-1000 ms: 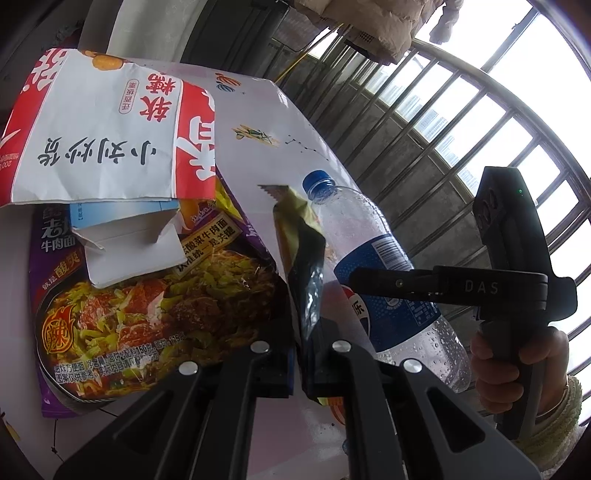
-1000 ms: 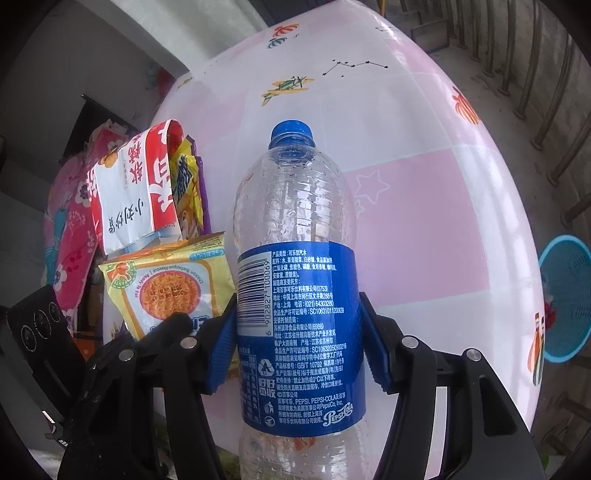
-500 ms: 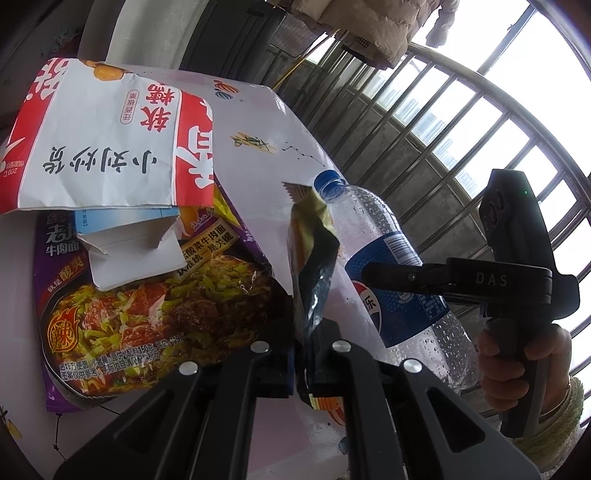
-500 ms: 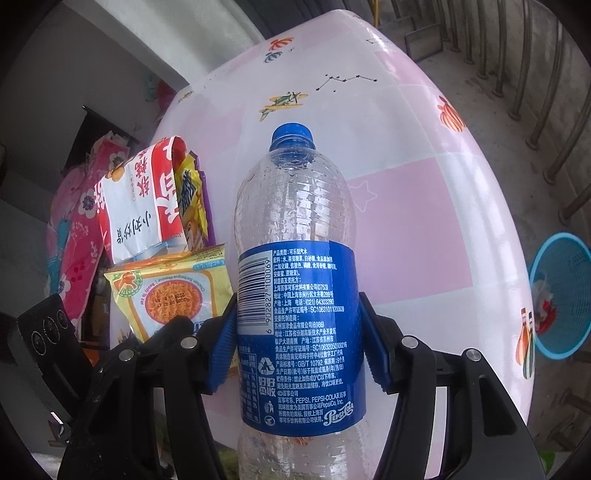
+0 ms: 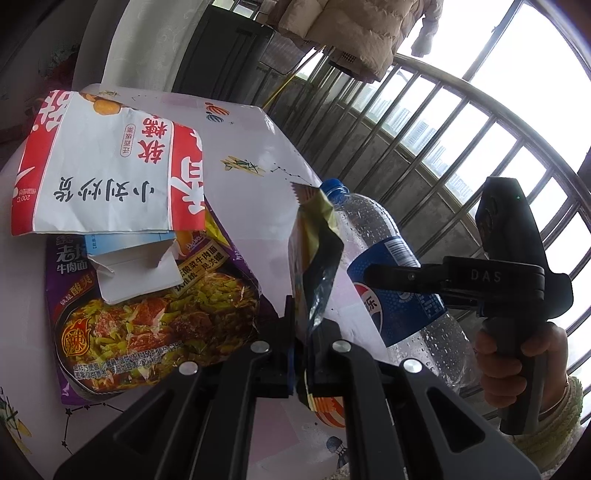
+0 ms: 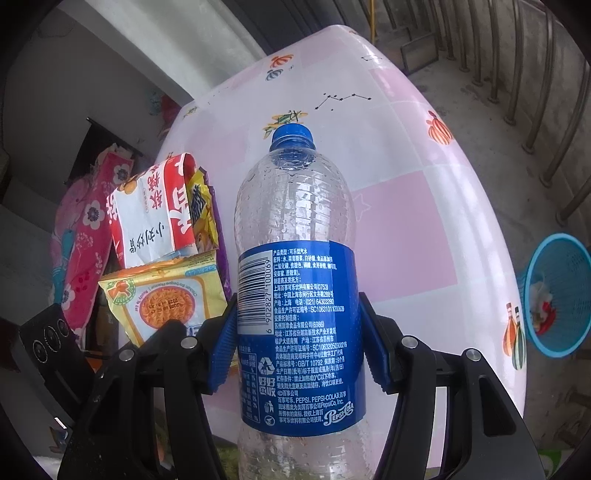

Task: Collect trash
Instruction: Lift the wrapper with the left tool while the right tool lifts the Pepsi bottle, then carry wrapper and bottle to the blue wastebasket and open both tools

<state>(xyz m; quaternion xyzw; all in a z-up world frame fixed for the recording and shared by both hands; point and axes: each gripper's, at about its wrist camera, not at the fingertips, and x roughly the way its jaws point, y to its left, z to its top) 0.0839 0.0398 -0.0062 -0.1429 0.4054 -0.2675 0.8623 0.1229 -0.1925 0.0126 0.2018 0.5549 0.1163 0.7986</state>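
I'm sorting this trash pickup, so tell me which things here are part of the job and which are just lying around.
Part of the job:
- Pepsi bottle, in right gripper
- yellow wrapper, in left gripper
- noodle packet
- red-and-white bag
- torn box
- blue basket

Lying about:
- hanging jacket
- railing

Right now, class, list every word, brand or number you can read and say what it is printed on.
"PEPSI-COLA", "PEPSI", "PepsiCo, Inc." and barcode "6 902827 100069": bottle label.
"GB/T 10792": the same label.
"DAS": right gripper.
"200G": red-and-white bag.
Yellow packet: print too small.
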